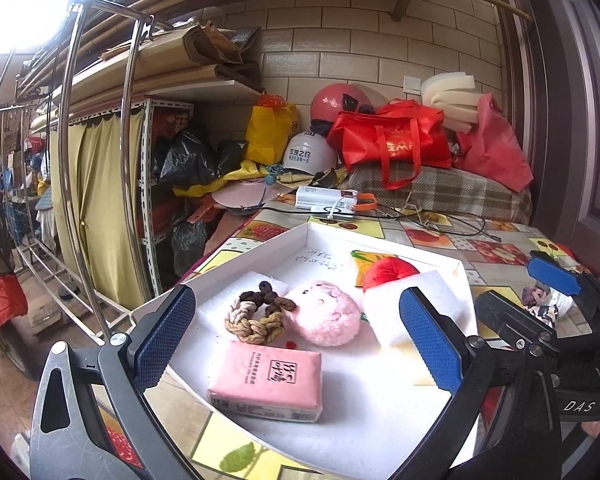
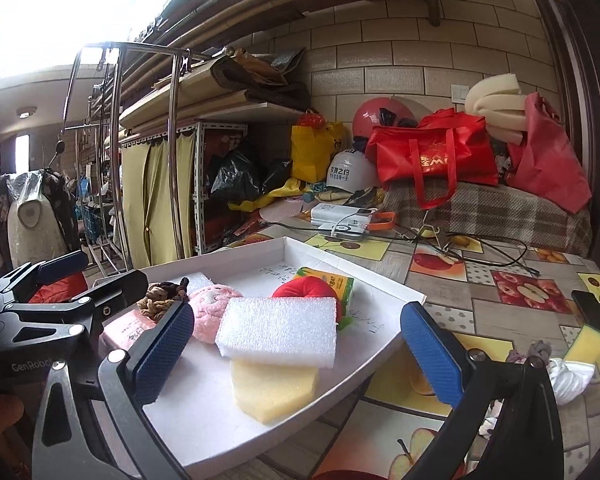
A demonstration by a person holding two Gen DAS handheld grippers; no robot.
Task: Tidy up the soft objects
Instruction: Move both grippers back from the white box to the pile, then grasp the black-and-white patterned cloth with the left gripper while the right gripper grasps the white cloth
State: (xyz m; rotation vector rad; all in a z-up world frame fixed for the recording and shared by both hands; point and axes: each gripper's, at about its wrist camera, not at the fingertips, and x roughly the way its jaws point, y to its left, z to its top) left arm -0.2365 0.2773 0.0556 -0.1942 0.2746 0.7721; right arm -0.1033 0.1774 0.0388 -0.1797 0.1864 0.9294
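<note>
A white tray (image 1: 384, 240) on the fruit-pattern table holds a pink tissue pack (image 1: 268, 380), a braided rope ring (image 1: 256, 312), a pink plush (image 1: 324, 312), a red cushion (image 1: 392, 270), a white foam block (image 2: 280, 330) and a yellow sponge (image 2: 274, 386). My left gripper (image 1: 300, 340) hovers open over the tray's near side, nothing between its fingers. My right gripper (image 2: 300, 344) is open too, above the foam block and sponge, empty. Outside the tray at the right lie a yellow sponge (image 2: 586, 344) and a white cloth bundle (image 2: 570, 376).
Power banks (image 1: 326, 198) and cables (image 2: 480, 248) lie at the table's far edge. Behind them sit a red bag (image 1: 392, 140), helmets (image 1: 310, 152) and foam rolls. A metal clothes rack (image 1: 72, 160) and a curtained shelf stand at the left. A dark phone (image 2: 594, 316) leans at the right.
</note>
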